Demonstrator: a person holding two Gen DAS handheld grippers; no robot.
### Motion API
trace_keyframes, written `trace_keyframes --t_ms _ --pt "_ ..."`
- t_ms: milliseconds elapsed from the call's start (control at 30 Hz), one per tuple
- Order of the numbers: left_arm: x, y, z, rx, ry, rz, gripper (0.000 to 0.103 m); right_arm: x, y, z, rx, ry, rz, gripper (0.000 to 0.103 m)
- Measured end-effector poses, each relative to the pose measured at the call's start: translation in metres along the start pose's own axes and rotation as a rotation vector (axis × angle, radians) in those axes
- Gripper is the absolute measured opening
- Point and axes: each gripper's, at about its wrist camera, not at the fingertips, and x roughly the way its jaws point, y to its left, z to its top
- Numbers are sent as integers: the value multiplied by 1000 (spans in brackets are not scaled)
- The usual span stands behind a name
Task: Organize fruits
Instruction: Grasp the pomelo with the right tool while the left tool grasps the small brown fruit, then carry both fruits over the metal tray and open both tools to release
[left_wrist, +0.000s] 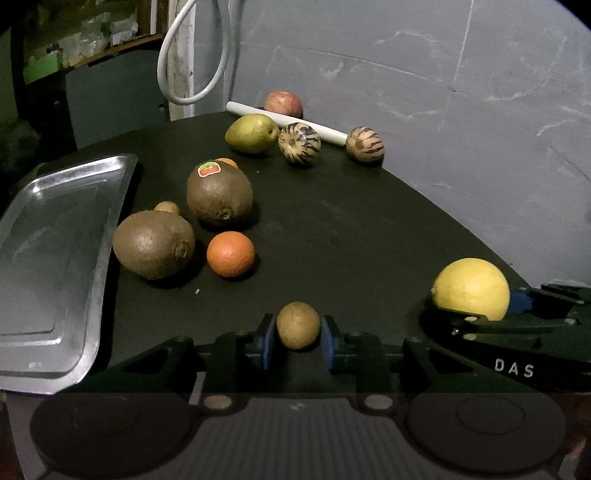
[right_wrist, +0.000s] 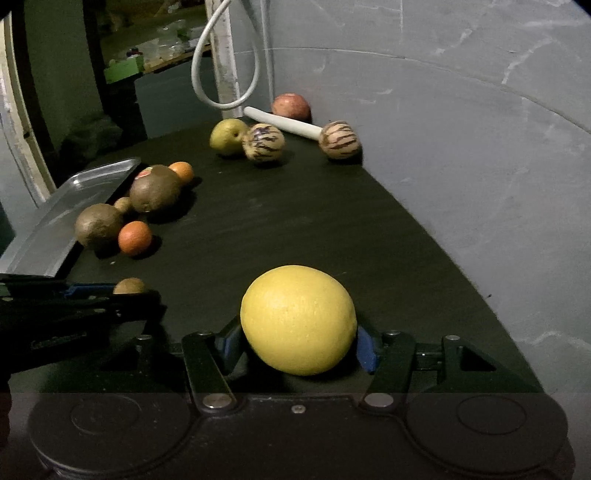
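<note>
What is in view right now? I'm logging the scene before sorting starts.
Silver metal tray: one, left edge of table.
Big brown kiwis: two, beside tray.
Small orange citrus: two, among kiwis.
Tiny brown fruit: one loose, behind near kiwi.
Green pear: one, far end.
Striped cream melons: two, far end.
Red apple: one, by wall.
White tube: one, by wall.
Black table: one.
Left claw: around small brown round fruit.
Right claw: around yellow lemon.
</note>
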Motion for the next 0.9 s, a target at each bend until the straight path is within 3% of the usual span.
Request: trace_keyframes --t_ms 467,900 --pt "-33 39 -12 -100 4 -18 28 -10 37 -7 21 -24 120 61" --pt "-70 112 8 -204 -58 44 28 -22 95 28 -45 -72 245 61"
